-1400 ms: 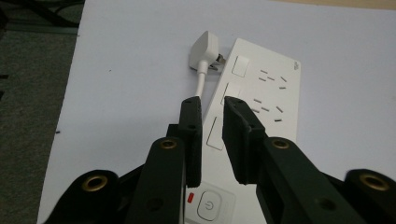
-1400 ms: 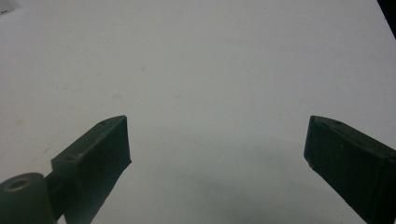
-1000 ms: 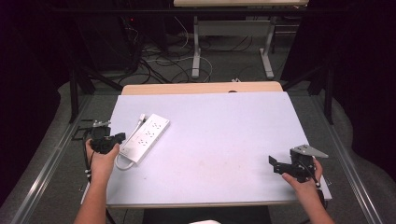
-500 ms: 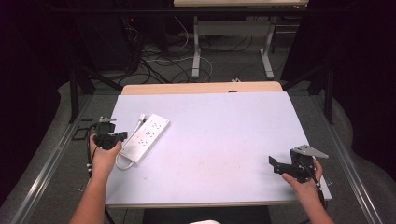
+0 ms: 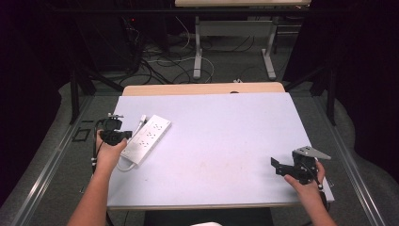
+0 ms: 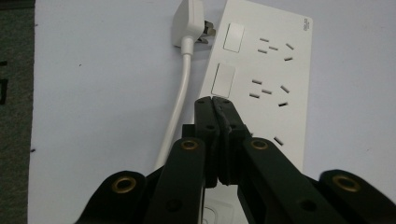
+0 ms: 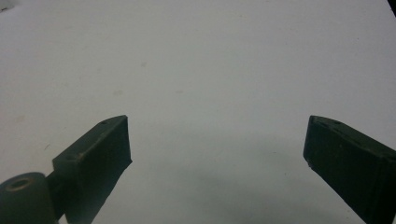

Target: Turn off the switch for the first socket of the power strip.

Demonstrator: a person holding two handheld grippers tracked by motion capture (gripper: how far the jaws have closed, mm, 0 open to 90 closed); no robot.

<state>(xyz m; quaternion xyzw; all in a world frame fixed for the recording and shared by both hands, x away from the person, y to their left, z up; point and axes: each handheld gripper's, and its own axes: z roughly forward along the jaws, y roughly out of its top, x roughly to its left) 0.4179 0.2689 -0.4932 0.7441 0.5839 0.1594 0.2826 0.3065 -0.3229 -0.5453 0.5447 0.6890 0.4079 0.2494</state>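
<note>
One white power strip (image 5: 146,138) lies on the counter (image 5: 226,141), its long axis diagonal, with one loose plug (image 6: 189,21) beside its far end. The left claw (image 6: 215,102) is clenched empty over it; the right claw (image 7: 217,140) is released.

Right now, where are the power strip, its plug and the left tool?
power strip (image 6: 273,70): left gripper view, on its white face between the sockets.
plug (image 6: 186,21): left gripper view, on its white body beside the strip's corner.
left tool (image 6: 214,100): left gripper view, at the shut tips above the strip.
</note>
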